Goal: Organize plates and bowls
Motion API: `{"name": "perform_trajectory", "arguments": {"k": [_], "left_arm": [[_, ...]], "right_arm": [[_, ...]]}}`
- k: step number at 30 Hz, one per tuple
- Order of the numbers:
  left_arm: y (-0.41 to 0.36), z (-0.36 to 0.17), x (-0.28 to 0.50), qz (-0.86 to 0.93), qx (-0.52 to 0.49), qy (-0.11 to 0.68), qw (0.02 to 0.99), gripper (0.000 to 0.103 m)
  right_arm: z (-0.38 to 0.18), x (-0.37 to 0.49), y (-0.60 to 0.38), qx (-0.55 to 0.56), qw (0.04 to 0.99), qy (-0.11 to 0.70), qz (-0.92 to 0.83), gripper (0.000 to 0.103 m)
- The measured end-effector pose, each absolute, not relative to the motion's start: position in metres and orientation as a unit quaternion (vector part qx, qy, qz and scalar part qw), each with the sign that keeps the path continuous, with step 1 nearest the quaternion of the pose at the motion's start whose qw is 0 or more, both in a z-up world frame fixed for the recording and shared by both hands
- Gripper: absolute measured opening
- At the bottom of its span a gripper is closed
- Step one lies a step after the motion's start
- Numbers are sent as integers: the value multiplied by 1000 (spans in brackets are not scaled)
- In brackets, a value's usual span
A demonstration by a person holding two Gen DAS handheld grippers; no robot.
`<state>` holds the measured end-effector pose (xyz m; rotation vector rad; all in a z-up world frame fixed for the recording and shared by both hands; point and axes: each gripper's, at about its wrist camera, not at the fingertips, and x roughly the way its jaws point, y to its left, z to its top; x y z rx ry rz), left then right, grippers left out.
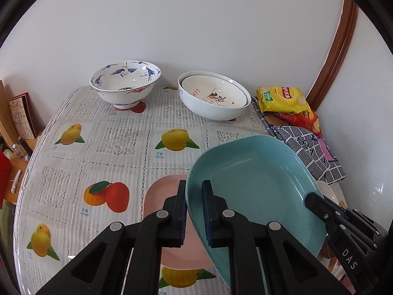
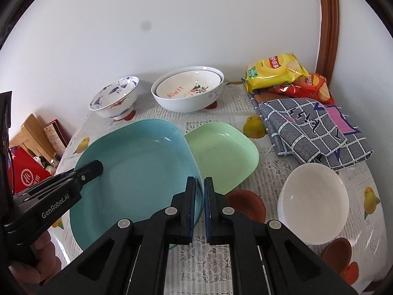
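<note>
Through my left wrist camera, my left fingers (image 1: 194, 191) are clamped on the near rim of the blue plate (image 1: 253, 184), tilted above the bench (image 1: 103, 147) and a pink plate (image 1: 157, 196). My right fingers (image 1: 310, 198) pinch its far edge. Behind stand a crane-painted bowl (image 1: 125, 81) and nested white bowls (image 1: 213, 95).

Through my right wrist camera, my right fingers (image 2: 199, 189) are closed on the blue plate's (image 2: 137, 167) rim, overlapping a green plate (image 2: 221, 154). A white bowl (image 2: 314, 204) sits just right.
</note>
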<state>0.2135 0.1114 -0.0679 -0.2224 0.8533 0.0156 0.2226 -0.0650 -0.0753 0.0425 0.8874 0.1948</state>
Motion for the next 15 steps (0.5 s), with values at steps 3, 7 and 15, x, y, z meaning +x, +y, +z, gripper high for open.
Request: {"name": "perform_trajectory", "arguments": {"k": [3, 7, 15], "left_arm": [[111, -63, 205, 7, -108, 408, 906, 12], [110, -57, 195, 6, -108, 404, 908, 12], [107, -55, 182, 3, -109, 402, 909, 12]], "right_arm": [[-69, 212, -66, 22, 901, 423, 94, 7], [-64, 201, -68, 23, 904, 418, 93, 7], [-60, 186, -70, 24, 907, 412, 90, 7]]}}
